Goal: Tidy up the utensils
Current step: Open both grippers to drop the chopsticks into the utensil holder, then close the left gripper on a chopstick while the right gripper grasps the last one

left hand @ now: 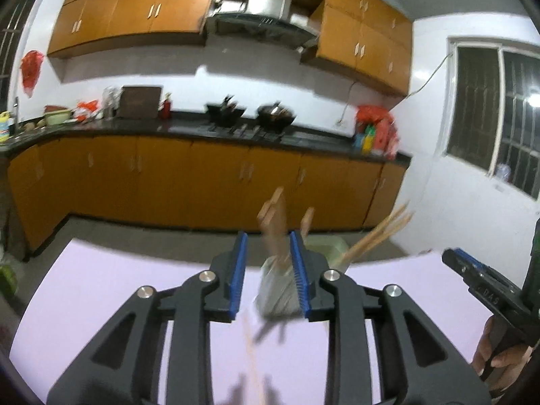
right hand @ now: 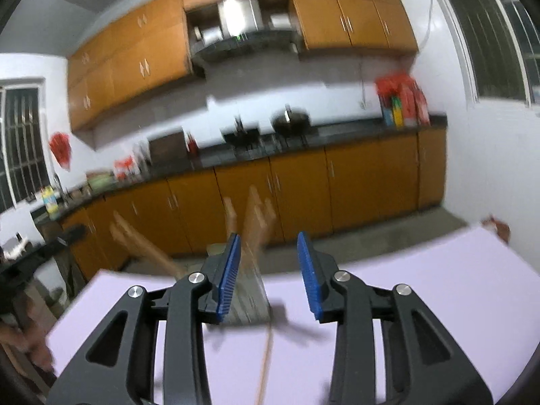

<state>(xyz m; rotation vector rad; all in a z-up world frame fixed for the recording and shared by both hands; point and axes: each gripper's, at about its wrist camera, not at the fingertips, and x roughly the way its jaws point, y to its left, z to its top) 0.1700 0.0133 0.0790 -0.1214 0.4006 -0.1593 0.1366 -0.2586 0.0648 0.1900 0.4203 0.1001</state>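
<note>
A metal utensil holder [left hand: 275,292] stands on the lilac table [left hand: 118,287] with wooden utensil handles [left hand: 275,222] sticking up from it. My left gripper [left hand: 268,276] is open, its blue pads on either side of the holder. A green holder [left hand: 325,248] behind it holds slanting chopsticks [left hand: 378,236]. A loose chopstick [left hand: 251,354] lies on the table below my left gripper. In the right wrist view my right gripper [right hand: 270,276] is open and empty; the metal holder [right hand: 251,298] sits by its left pad, and the loose chopstick [right hand: 265,361] lies in front.
Both views are motion-blurred. Orange kitchen cabinets [left hand: 202,175] and a dark counter with woks [left hand: 275,114] lie beyond the table's far edge. The right gripper [left hand: 479,280] shows at the left wrist view's right edge, held by a hand.
</note>
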